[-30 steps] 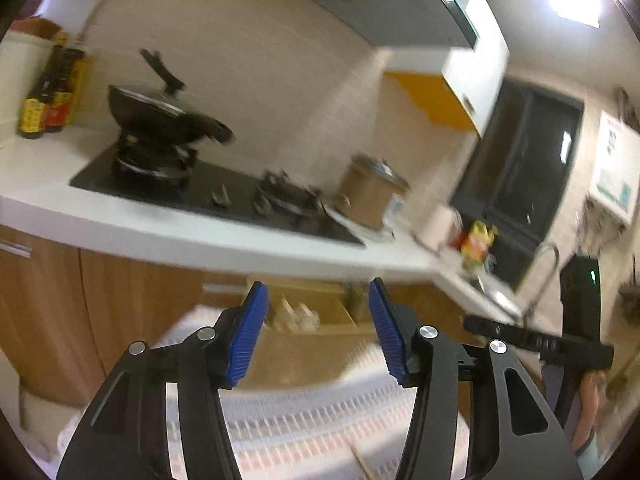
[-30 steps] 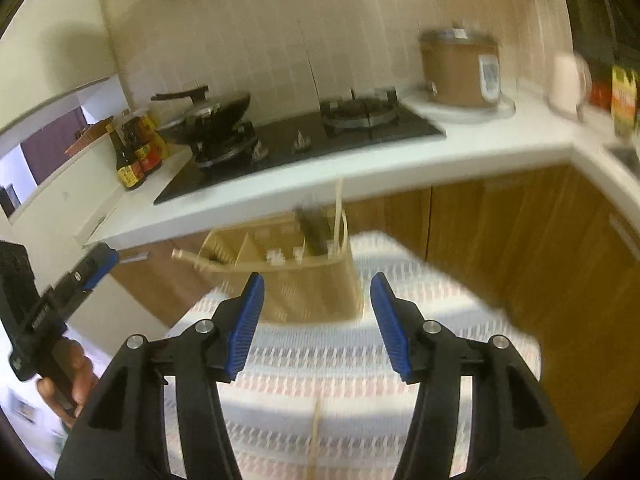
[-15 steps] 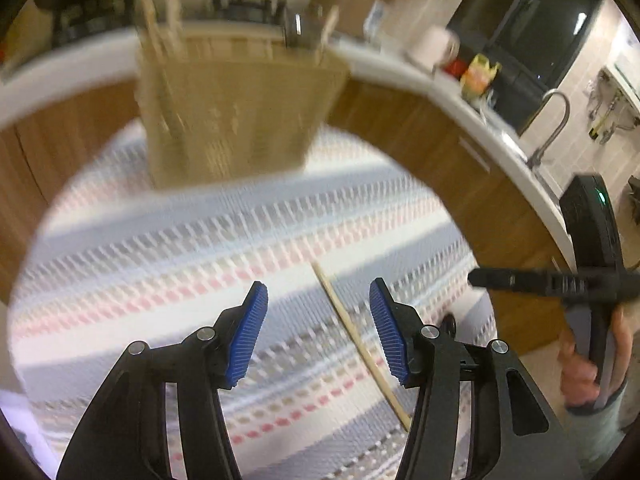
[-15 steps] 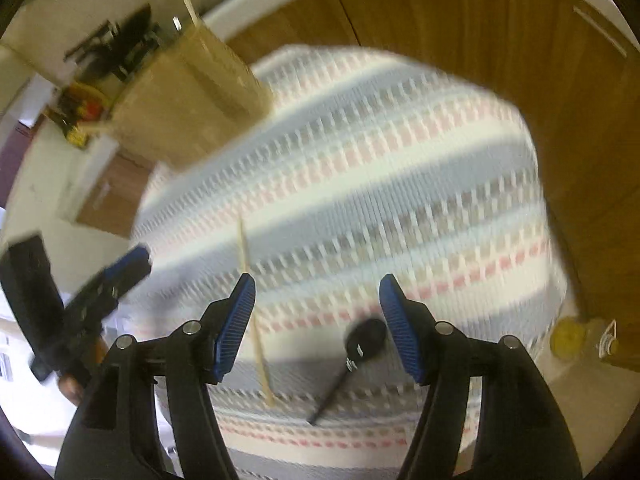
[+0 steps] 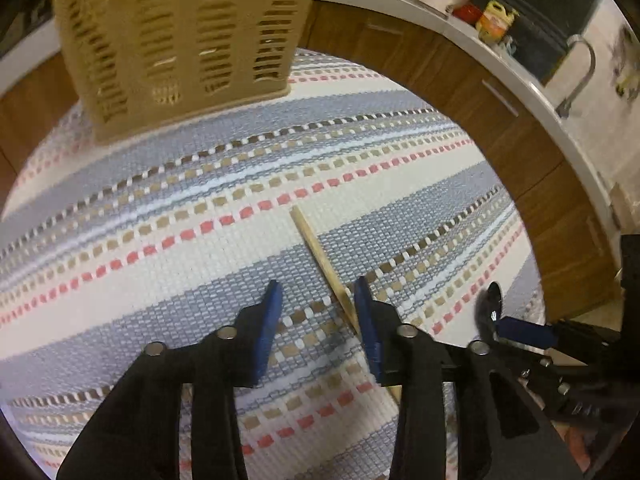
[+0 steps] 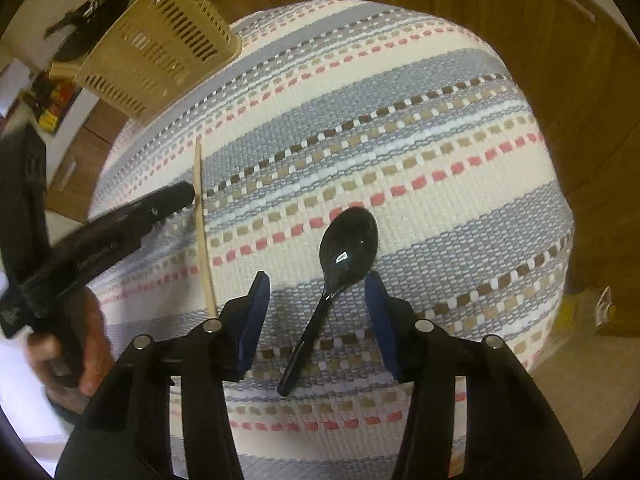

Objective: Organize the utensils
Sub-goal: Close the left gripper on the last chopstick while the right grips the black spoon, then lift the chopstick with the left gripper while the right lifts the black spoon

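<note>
A wooden chopstick (image 5: 320, 256) lies on the striped cloth (image 5: 160, 240). My left gripper (image 5: 318, 292) points down over it, jaws closing, with the stick close along the right pad and the left pad apart from it. A black spoon (image 6: 348, 240) lies on the cloth with its handle between the closing jaws of my right gripper (image 6: 317, 284); neither pad touches it. The tan slotted utensil basket (image 5: 180, 40) stands at the cloth's far side. The right wrist view also shows the basket (image 6: 160, 48), the chopstick (image 6: 202, 232) and one of the left gripper's fingers (image 6: 168, 200).
The round table's edge drops off close behind the spoon. Wooden cabinets (image 5: 500, 128) under a white counter (image 5: 520, 80) curve around the far side, with a tap (image 5: 580, 68) and bottles (image 5: 494, 20). A hand (image 6: 92, 340) grips the left tool.
Both grippers dropped toward the table and tipped downward. The jaws of each narrowed. The chopstick now sits between the left jaws and the spoon handle between the right jaws.
</note>
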{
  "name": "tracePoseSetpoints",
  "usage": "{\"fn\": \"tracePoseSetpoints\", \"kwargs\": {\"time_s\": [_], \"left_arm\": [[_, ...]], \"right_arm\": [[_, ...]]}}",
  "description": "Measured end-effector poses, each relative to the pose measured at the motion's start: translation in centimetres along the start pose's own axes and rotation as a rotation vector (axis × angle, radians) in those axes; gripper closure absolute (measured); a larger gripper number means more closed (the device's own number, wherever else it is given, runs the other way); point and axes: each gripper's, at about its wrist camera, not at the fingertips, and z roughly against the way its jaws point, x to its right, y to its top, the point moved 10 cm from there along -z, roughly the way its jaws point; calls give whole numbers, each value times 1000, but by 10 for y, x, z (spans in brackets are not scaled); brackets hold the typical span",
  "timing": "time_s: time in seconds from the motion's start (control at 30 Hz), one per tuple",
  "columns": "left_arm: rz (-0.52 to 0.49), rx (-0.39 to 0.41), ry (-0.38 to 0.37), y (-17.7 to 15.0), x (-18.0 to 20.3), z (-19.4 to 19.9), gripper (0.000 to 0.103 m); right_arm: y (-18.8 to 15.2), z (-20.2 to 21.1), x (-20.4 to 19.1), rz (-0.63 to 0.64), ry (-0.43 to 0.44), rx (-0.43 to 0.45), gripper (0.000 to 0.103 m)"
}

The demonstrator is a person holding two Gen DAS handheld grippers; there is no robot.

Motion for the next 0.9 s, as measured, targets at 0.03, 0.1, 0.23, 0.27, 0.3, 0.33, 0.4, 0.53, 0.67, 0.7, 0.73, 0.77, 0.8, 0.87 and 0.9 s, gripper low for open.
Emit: {"fn": "tracePoseSetpoints", "kwargs": {"time_s": [0.03,0.1,0.23,0.27,0.3,0.33,0.4,0.53,0.67,0.7,0.73,0.77,0.8,0.87,0.9], "left_arm": [[-14,-1,14,0,3,-1,74],[-36,-2,46,0,7,-2,74],[-98,8,127,0,19,-7,74],[-113,11,149,0,20,-7,74],[-135,16,183,-2,21,-8,76],[-147,18,202,-3,22,-8,79],[-155,20,226,-5,21,-6,89],[-116,14,210,-13,10,5,99],[-32,23,126,-28,-9,21,99],[-13,21,113,-31,-13,24,99],[11,18,99,-34,-18,27,99],[31,13,84,-38,-24,31,99],[51,9,70,-42,-29,35,99],[96,-1,41,-50,-41,43,99],[106,-1,42,-53,-46,45,99]], "right_arm": [[-1,0,-1,36,-54,18,68],[-2,-1,-2,97,-125,47,75],[0,0,5,157,-194,87,86],[1,1,6,165,-200,94,87],[1,2,8,167,-199,96,90],[1,3,10,168,-196,98,94],[3,3,13,165,-176,98,95],[7,2,6,183,-126,96,97],[15,-4,-9,201,-78,88,97],[18,-6,-12,206,-76,86,97],[21,-8,-16,218,-78,84,97],[23,-10,-18,226,-79,84,97],[26,-12,-22,233,-78,82,97],[33,-16,-28,237,-63,74,97],[36,-18,-30,235,-61,71,97]]}}
